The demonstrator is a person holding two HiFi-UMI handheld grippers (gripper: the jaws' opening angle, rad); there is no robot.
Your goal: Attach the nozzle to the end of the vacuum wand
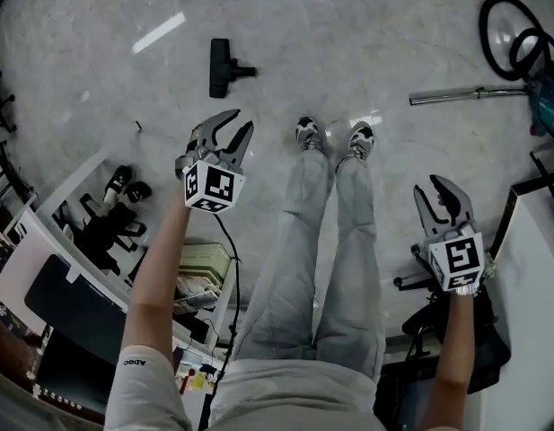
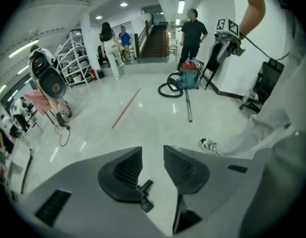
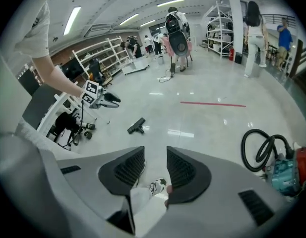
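Observation:
A black floor nozzle (image 1: pixel 230 68) lies on the pale floor ahead of the person's feet; it also shows in the right gripper view as the nozzle (image 3: pixel 136 126). The metal vacuum wand (image 1: pixel 465 94) lies on the floor at the far right, its hose end toward the teal vacuum (image 1: pixel 550 106). My left gripper (image 1: pixel 241 120) hangs in the air short of the nozzle, open and empty. Past its jaws in the left gripper view (image 2: pixel 153 155) I see the nozzle (image 2: pixel 145 192) far below. My right gripper (image 1: pixel 429 187) is open too, holding nothing, well short of the wand (image 2: pixel 188 105).
The person's shoes (image 1: pixel 310 135) stand between the two grippers. A coiled black hose (image 1: pixel 514 39) lies by the vacuum. A desk with clutter (image 1: pixel 88 268) is at the left, a black chair (image 1: pixel 438 317) and a white surface (image 1: pixel 537 294) at the right. People stand far off (image 2: pixel 192 36).

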